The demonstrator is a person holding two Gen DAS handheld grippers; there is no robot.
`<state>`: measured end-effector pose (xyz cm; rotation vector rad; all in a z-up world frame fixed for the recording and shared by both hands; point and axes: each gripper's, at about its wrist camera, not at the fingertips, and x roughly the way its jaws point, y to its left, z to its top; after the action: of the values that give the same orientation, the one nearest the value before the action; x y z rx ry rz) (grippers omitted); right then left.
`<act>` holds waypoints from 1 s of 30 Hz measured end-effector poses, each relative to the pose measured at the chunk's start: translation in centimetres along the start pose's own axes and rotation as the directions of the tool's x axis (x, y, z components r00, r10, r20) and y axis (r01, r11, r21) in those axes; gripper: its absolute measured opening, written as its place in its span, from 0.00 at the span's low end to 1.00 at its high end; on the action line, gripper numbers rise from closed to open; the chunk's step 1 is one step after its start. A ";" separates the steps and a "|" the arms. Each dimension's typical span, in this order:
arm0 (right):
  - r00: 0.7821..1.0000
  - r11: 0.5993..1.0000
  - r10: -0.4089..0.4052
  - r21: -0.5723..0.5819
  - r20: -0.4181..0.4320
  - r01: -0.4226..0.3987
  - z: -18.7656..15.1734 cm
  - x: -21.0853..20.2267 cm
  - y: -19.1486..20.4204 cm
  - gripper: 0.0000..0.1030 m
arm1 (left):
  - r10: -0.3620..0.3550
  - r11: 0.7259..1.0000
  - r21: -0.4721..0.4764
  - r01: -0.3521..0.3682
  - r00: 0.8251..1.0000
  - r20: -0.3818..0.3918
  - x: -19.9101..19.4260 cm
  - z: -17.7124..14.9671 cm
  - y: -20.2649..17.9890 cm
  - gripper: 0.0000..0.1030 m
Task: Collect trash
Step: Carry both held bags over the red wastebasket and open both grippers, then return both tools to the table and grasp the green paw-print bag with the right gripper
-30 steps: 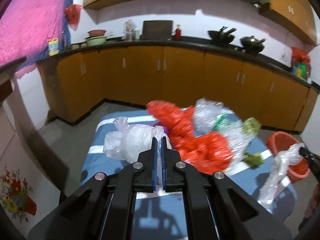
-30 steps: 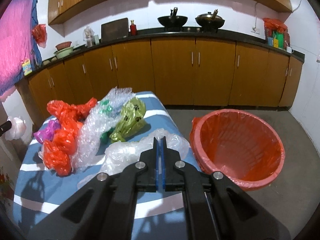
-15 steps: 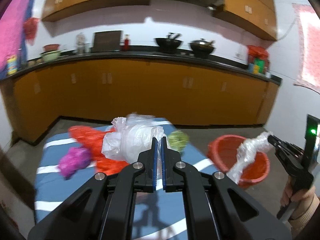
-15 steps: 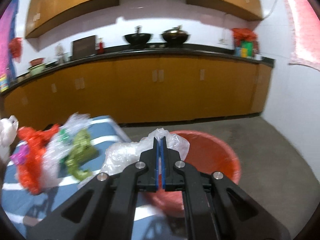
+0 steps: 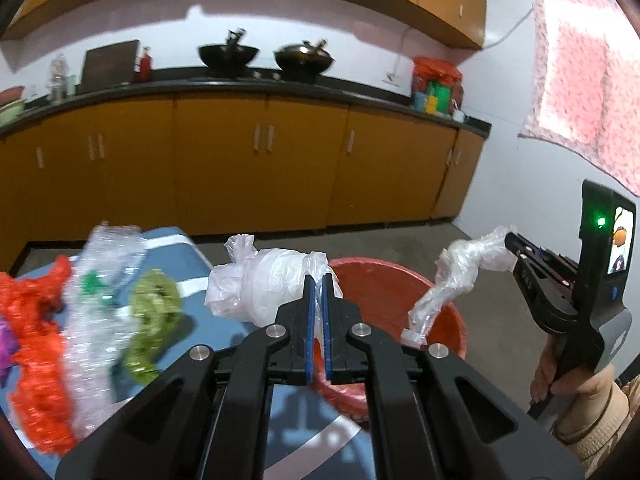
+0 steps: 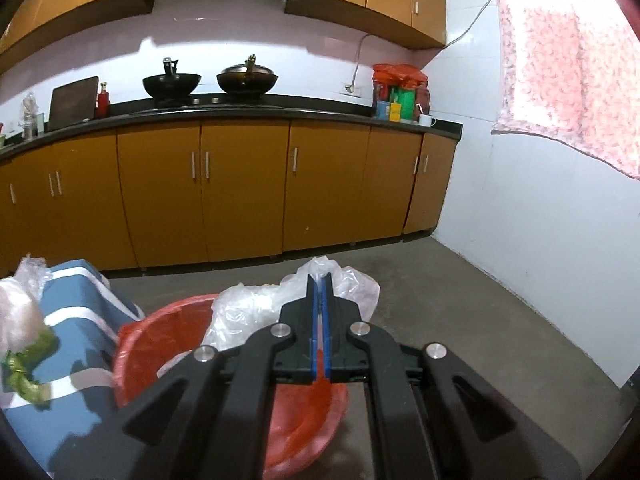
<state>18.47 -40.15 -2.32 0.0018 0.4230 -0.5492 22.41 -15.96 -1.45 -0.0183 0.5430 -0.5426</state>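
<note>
Trash bags (image 5: 264, 284) pinched; left view shows leftovers (image 5: 96, 304).

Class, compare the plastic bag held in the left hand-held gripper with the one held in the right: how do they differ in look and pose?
The white bag in the left hand-held gripper is milky and bunched; the clear bag in the right hand-held gripper is see-through. The white bag sits compact, while the clear bag trails down over the red bin. Both are pinched plastic trash.

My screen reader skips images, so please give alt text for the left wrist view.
The left gripper is shut on a white plastic bag near a red basin; the right gripper holds a clear plastic bag over it.
</note>
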 end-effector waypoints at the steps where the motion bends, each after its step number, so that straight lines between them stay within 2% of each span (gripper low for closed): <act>1: 1.000 1.000 -0.002 0.000 -0.002 0.002 -0.1 0.5 -0.1 0.03 | -0.006 1.000 0.006 0.006 1.000 -0.008 0.7 0.0 -0.3 0.03; 12: 0.999 0.999 0.038 0.033 -0.033 -0.036 -1.0 4.1 -0.4 0.04 | -0.057 0.996 0.068 0.063 0.995 -0.087 6.4 -0.5 -4.1 0.03; 18: 0.991 0.989 0.124 0.084 -0.058 -0.119 -1.3 5.4 -1.1 0.11 | -0.060 0.995 0.067 0.069 0.988 -0.140 8.5 -1.0 -4.8 0.04; 21: 0.981 0.978 0.181 0.114 -0.070 -0.173 -1.9 5.5 -1.3 0.21 | -0.055 0.997 0.048 0.063 0.986 -0.158 8.7 -1.2 -4.4 0.18; 23: 0.978 0.976 0.195 0.117 -0.072 -0.186 -2.2 5.4 -1.2 0.24 | -0.044 0.998 0.044 0.052 0.987 -0.152 8.6 -1.2 -4.1 0.33; 25: 0.975 0.973 0.208 0.115 -0.072 -0.199 -2.4 5.1 -1.1 0.25 | -0.051 0.998 0.021 0.055 0.986 -0.156 8.5 -1.1 -3.5 0.36; 30: 0.976 0.974 0.211 0.091 -0.055 -0.206 -2.2 3.8 -0.5 0.29 | -0.015 1.000 0.004 0.016 0.989 -0.148 7.2 -0.9 -2.2 0.36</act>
<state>20.27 -42.22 -5.78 0.1443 0.4563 -0.3600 26.09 -21.32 -5.37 0.0226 0.6864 -0.5637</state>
